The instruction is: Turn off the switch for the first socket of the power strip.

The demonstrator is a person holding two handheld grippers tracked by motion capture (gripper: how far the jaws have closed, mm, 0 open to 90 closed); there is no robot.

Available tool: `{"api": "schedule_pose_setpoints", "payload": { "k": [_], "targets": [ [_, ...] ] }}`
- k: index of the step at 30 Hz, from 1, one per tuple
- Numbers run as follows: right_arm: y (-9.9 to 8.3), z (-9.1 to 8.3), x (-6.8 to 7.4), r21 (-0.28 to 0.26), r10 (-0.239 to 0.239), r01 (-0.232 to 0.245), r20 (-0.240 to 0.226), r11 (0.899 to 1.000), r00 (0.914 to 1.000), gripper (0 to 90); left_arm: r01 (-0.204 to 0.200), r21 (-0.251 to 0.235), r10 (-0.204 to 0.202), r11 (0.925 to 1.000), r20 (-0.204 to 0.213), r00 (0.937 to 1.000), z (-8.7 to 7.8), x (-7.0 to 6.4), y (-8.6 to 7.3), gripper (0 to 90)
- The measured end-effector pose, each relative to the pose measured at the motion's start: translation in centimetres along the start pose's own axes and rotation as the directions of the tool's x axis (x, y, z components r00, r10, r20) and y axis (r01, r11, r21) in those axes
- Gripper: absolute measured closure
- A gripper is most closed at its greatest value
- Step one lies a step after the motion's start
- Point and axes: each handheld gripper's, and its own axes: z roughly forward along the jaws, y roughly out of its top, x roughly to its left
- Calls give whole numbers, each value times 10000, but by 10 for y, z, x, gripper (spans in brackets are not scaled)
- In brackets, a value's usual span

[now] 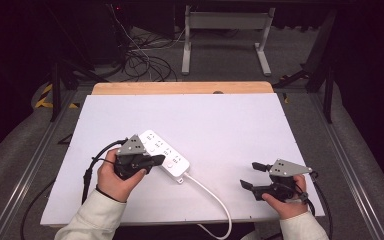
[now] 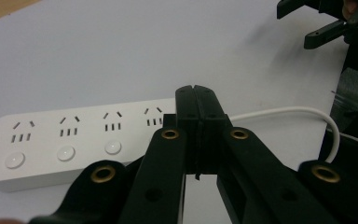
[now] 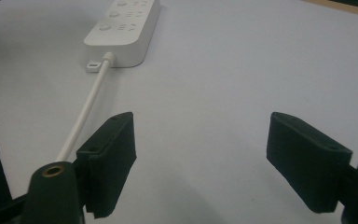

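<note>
Pressing at the strip's switch end, as judged, left jaws closed.

Left gripper sat with jaws pressed together, empty, tip over the cord-end button of the white power strip, which lay left of centre on the white table. Best kept square and pushed straight down. Cord trailed toward the near edge. Right gripper hovered well apart, jaws wide, holding nothing.

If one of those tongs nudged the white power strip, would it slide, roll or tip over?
The power strip lies flat and long on the smooth white table, so it would probably slide or pivot, not roll or tip. Its hard shell looks rigid. The white cord curves loosely off the near edge, so it is likely floppy and may drag a little.
</note>
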Motion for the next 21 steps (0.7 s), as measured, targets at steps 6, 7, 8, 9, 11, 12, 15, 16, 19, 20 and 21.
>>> {"api": "schedule_pose_setpoints", "payload": {
  "k": [6, 7, 8, 9, 11, 12, 15, 16, 19, 20, 21],
  "targets": [
    [0, 0, 0, 7, 1, -1, -19, 10000, 10000, 239, 199, 562, -210, 9982, 205, 9996, 10, 5, 8, 899],
    [0, 0, 0, 10, 5, -5, -26, 10000, 10000, 239, 170, 675, -185, 9976, 211, 9996, 12, 6, 9, 899],
    [0, 0, 0, 10, 5, -5, -26, 10000, 10000, 239, 176, 810, -193, 9966, 204, 9996, 15, 6, 10, 899],
    [0, 0, 0, 13, 8, -8, -36, 10000, 10000, 239, 212, 937, -235, 9954, 237, 9994, 17, 6, 11, 899],
    [0, 0, 0, 21, 12, -12, -66, 10000, 10000, 238, 195, 1152, -226, 9931, 255, 9994, 22, 8, 14, 899],
    [0, 0, 0, 27, 10, -9, -72, 10000, 10000, 238, 203, 1277, -240, 9916, 268, 9994, 24, 8, 15, 899],
    [0, 0, 0, 8, 21, -21, -89, 10000, 10000, 238, 255, 1603, -310, 9867, 318, 9990, 31, 10, 17, 899],
    [0, 0, 0, 8, 21, -21, -89, 10000, 10000, 238, 251, 1734, -311, 9845, 323, 9990, 33, 10, 17, 899],
    [-1, 0, 0, 11, 12, -12, -105, 10000, 9999, 238, 285, 2104, -355, 9772, 296, 9989, 41, 13, 18, 899],
    [-1, 0, 0, 12, 9, -8, -113, 10000, 9999, 238, 293, 2278, -358, 9733, 241, 9991, 44, 14, 19, 899],
    [-1, 0, 0, 27, -6, 6, -117, 10000, 9999, 238, 309, 2389, -378, 9706, 242, 9990, 46, 14, 19, 899]
  ]
}}
